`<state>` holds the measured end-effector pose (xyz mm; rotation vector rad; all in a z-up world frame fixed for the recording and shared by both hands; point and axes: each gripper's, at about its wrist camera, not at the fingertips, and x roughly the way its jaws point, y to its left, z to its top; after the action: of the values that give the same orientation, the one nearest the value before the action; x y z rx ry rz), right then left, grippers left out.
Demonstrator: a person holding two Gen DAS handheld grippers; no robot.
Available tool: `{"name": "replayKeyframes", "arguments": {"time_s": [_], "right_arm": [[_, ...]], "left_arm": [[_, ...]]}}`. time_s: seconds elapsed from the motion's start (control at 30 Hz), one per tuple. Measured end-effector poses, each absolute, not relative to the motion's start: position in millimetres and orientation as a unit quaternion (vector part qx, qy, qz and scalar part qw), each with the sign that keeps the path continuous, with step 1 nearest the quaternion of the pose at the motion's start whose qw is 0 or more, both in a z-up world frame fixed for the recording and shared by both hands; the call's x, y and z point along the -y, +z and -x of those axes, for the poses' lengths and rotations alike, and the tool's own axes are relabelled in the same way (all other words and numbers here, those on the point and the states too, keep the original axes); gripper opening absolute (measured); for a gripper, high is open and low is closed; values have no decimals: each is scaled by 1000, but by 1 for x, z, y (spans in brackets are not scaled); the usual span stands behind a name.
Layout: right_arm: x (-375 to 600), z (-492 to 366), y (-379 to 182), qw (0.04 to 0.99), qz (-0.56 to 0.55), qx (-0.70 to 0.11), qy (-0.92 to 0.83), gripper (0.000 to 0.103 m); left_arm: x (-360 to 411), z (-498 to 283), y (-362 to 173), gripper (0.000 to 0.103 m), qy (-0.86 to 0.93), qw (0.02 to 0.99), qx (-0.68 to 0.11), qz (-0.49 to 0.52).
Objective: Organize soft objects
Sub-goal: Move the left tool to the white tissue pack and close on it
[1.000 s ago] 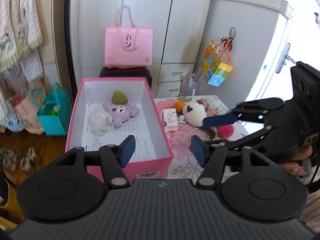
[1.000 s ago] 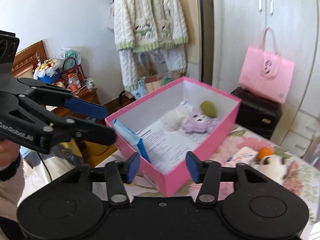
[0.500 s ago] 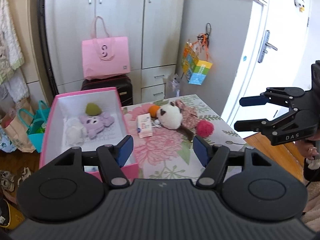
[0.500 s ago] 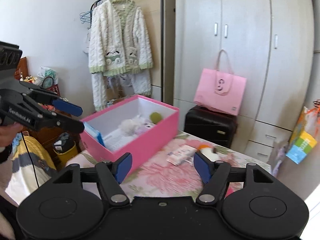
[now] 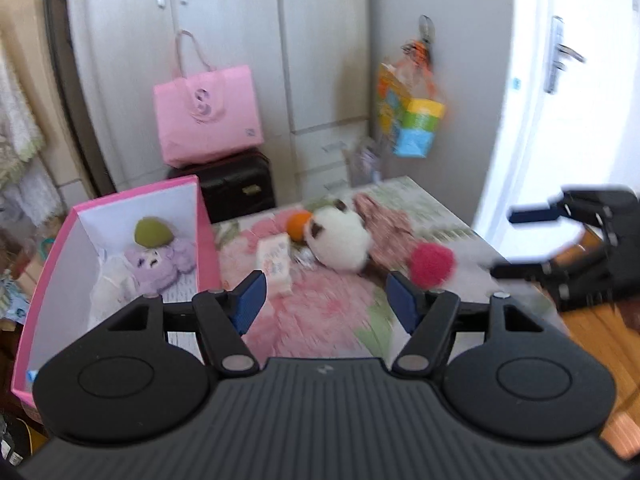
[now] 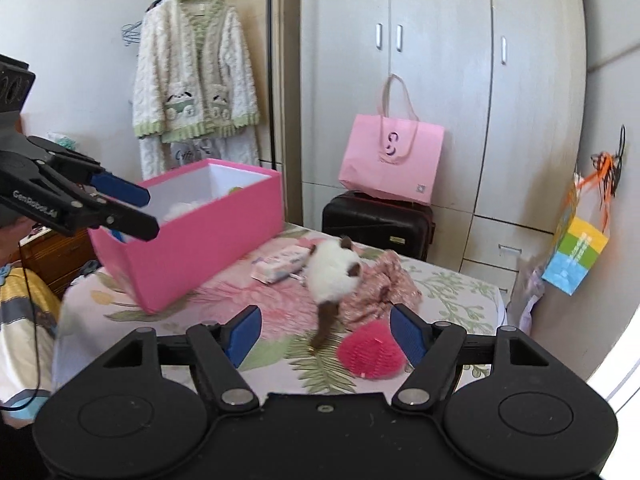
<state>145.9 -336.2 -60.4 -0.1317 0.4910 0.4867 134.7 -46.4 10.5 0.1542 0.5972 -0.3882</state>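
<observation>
A pink box (image 5: 48, 264) (image 6: 200, 236) stands at the table's left and holds a purple plush (image 5: 158, 262), a green plush (image 5: 152, 232) and a white plush (image 5: 110, 284). On the flowered table lie a white-and-brown plush (image 5: 340, 238) (image 6: 332, 272), an orange ball (image 5: 298, 224), a pink patterned cloth (image 5: 384, 228) (image 6: 380, 284), a red fluffy piece (image 5: 432, 264) (image 6: 370, 354) and a tissue pack (image 5: 274, 262) (image 6: 282, 264). My left gripper (image 5: 324, 306) (image 6: 132, 210) is open above the near table. My right gripper (image 6: 326, 334) (image 5: 516, 242) is open over the red piece.
A pink bag (image 5: 208, 116) sits on a black suitcase (image 5: 240, 188) behind the table. A colourful bag (image 5: 412, 120) hangs on the cabinet. A white cardigan (image 6: 192, 76) hangs at the left. The white door (image 5: 568, 92) is at the right.
Both grippers have pulled back from the box and swung right toward the loose items on the table. Both stay open and empty.
</observation>
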Motion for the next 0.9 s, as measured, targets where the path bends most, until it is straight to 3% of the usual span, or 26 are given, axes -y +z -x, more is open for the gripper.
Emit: {"name": "replayKeyframes", "arguments": {"time_s": [0.13,0.33,0.9], "right_arm": [[340,-168,-91,942,49,-238,231,76],[340,-196,-120,947,45,-247,200,76],[324,-235,-150,945,9,-293,147,76]], "left_arm": [[59,-153,-4,65,-152,951,-257,-79],[78,-199,-30,62,-121,954,-266,-69],[77,-299,-116,62,-38,929,-368,-9]]}}
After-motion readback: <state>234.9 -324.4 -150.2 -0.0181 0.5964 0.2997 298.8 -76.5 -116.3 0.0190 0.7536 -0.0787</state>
